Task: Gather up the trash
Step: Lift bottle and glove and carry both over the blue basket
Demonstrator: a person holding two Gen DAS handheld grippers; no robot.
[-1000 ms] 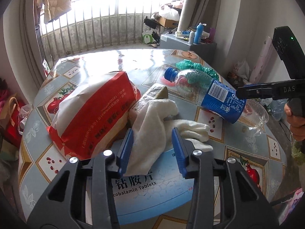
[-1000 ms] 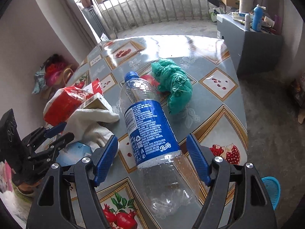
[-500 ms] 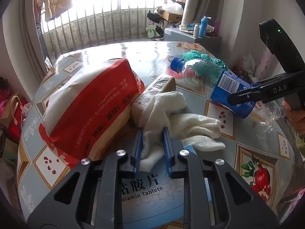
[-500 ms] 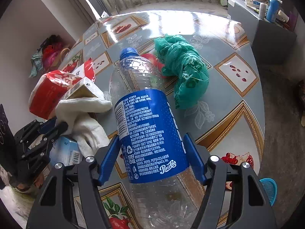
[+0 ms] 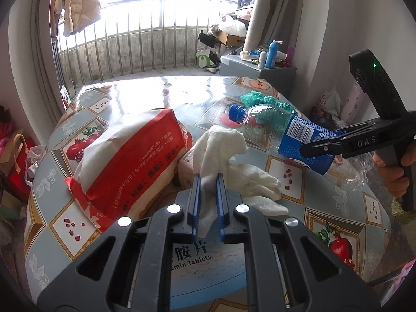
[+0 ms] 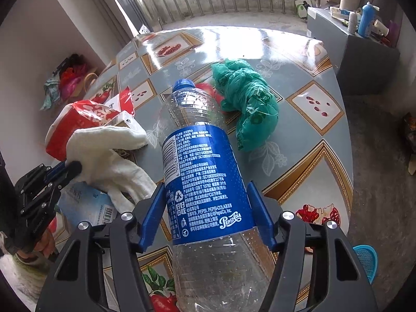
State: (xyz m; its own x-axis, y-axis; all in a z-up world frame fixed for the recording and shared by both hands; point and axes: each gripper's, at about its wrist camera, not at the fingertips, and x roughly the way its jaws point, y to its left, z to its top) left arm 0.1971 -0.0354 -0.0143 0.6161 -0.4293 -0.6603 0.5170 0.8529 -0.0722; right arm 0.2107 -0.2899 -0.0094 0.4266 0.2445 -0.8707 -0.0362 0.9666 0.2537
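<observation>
Fruit-print tabletop [image 5: 145, 98] carries a red-and-white tissue pack [image 5: 130, 161], green plastic bag [image 6: 247, 104] and tablet box [image 5: 192, 257]. Right hand-held gripper [image 6: 205, 215] has just been closing, now clamps the Pepsi bottle [image 6: 202, 171] at its label, bottle raised off the surface. Left hand-held gripper [image 5: 208, 202], also just closing, pinches the white cloth [image 5: 223, 156] beside the pack.

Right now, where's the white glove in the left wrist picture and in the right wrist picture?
Left wrist view: white glove at centre, pinched between the left gripper pads.
Right wrist view: same glove at left of centre, left of the plastic bottle.
Shared landmark: the red and white bag, just behind the glove.
</observation>
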